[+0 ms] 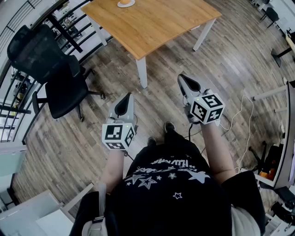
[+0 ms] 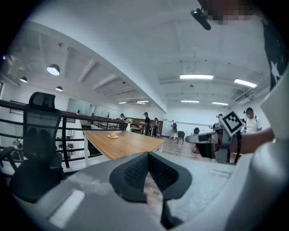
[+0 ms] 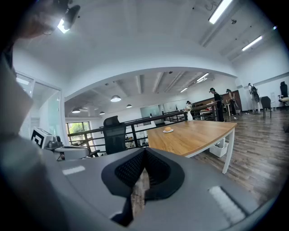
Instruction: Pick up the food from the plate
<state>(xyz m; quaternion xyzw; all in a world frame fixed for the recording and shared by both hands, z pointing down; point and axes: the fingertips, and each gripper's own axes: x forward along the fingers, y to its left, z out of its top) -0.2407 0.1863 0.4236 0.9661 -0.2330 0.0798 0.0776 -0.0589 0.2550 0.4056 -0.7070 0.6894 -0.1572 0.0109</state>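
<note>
A round orange-brown piece of food lies on a small white plate at the far edge of a wooden table. Both grippers hang over the wooden floor, well short of the table. In the head view my left gripper and right gripper point toward the table, nothing in either. The left gripper view shows the food far off on the table, beyond the left gripper, whose jaw tips meet. In the right gripper view my right gripper is shut, the food small in the distance.
A black office chair stands left of the table beside a dark railing. White cables trail on the floor at the right. A white vase and several people are far behind the table. A white table leg is ahead.
</note>
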